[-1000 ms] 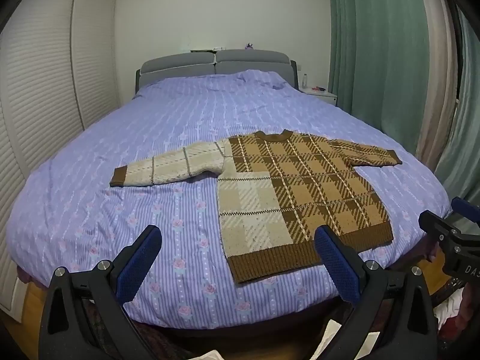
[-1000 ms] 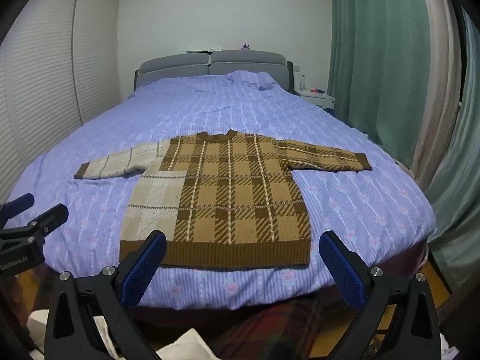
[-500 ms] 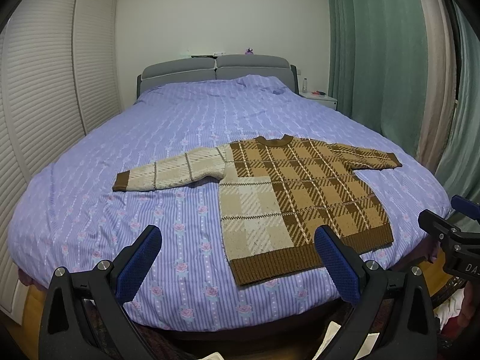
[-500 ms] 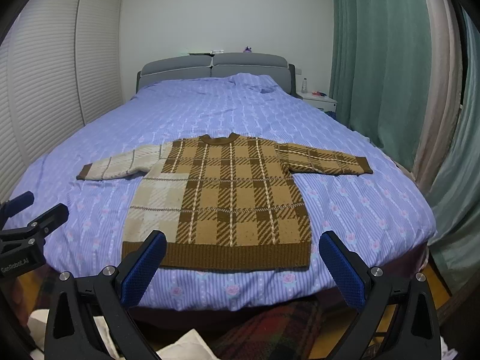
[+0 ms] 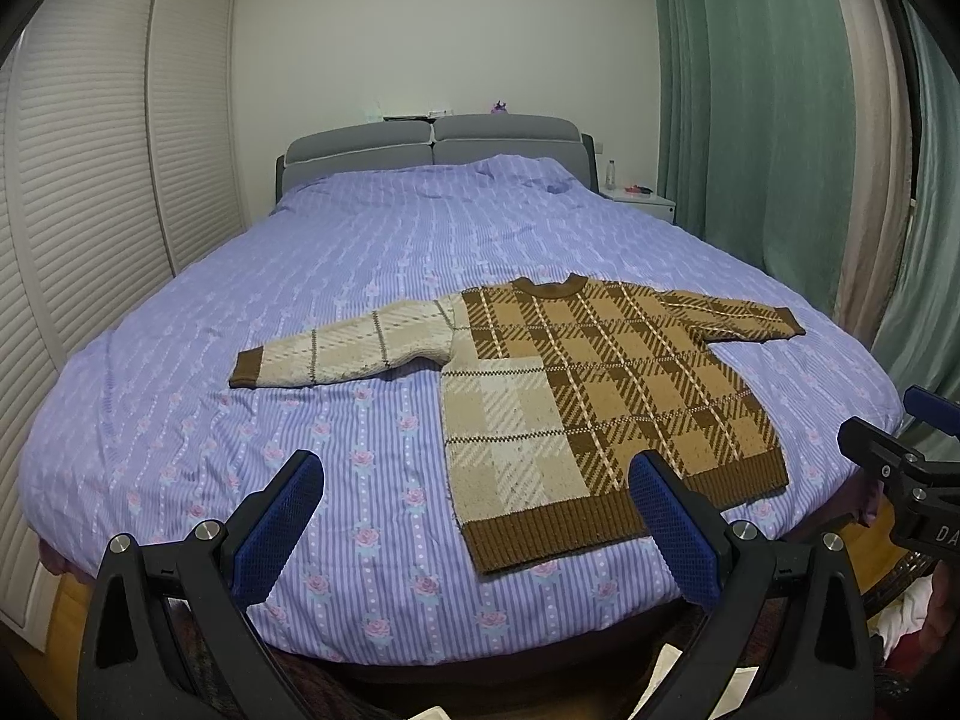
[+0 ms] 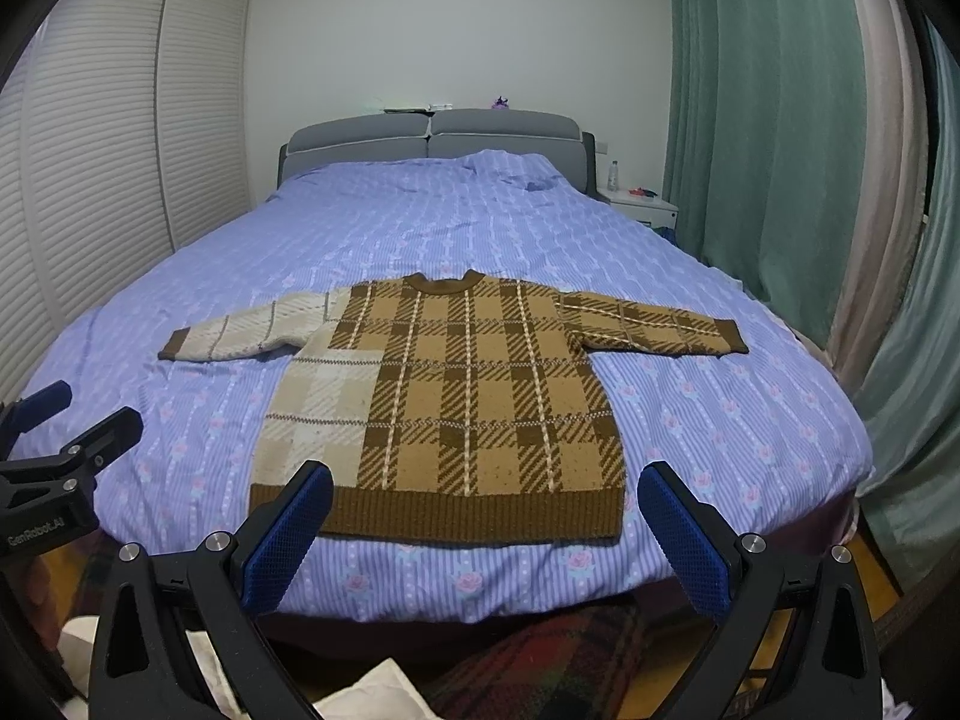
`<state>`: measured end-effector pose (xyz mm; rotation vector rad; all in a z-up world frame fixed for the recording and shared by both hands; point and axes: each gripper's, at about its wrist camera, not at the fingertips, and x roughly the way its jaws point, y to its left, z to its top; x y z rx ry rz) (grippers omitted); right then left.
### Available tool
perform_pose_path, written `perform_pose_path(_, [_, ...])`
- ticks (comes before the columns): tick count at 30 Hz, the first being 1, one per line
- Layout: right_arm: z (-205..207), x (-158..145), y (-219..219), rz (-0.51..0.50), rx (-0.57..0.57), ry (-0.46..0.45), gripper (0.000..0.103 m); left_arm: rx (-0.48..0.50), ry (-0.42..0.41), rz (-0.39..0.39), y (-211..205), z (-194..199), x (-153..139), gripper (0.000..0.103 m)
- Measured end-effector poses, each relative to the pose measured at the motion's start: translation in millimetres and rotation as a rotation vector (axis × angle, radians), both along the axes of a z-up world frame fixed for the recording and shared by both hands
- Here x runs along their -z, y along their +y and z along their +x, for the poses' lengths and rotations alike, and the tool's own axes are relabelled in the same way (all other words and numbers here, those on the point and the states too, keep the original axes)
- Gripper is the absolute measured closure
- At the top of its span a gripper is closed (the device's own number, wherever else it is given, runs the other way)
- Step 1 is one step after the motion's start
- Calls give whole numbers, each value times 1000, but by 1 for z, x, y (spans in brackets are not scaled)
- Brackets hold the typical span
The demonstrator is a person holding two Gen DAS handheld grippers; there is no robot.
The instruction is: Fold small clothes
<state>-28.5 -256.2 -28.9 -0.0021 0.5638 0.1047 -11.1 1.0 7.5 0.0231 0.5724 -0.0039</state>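
A small brown and cream plaid sweater [image 5: 594, 384] lies flat on the bed, sleeves spread, hem toward me; it also shows in the right wrist view [image 6: 456, 402]. My left gripper [image 5: 474, 516] is open and empty, held before the bed's foot, left of the sweater's hem. My right gripper [image 6: 486, 528] is open and empty, centred just short of the hem. The right gripper shows at the right edge of the left wrist view [image 5: 900, 468]; the left gripper shows at the left edge of the right wrist view [image 6: 60, 450].
The bed [image 5: 360, 276] has a purple striped floral cover and a grey headboard [image 5: 432, 144]. White louvred wardrobe doors [image 5: 90, 210] stand left, green curtains [image 5: 750, 120] right, a white nightstand [image 5: 642, 201] by the headboard. A plaid rug [image 6: 540, 660] and white cloth lie below.
Both grippers have risen slightly and tilted, so the sweater and bed sit a little lower and nearer in view. Both stay open; the sweater has not moved.
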Motion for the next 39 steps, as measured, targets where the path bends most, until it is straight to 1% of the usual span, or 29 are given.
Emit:
perform_pose_path(10, [0,0,0,1,-3,0,0,-1,0,-1,0,0,-1,0])
perform_pose_path(23, [0,-2,1,1,-7,-2,0,-4,-19,1,0,-5,-2,0])
perform_pose_path(39, [-1,-3,2,3,-9,1,0,-1,-16,0,0,-5,-2,0])
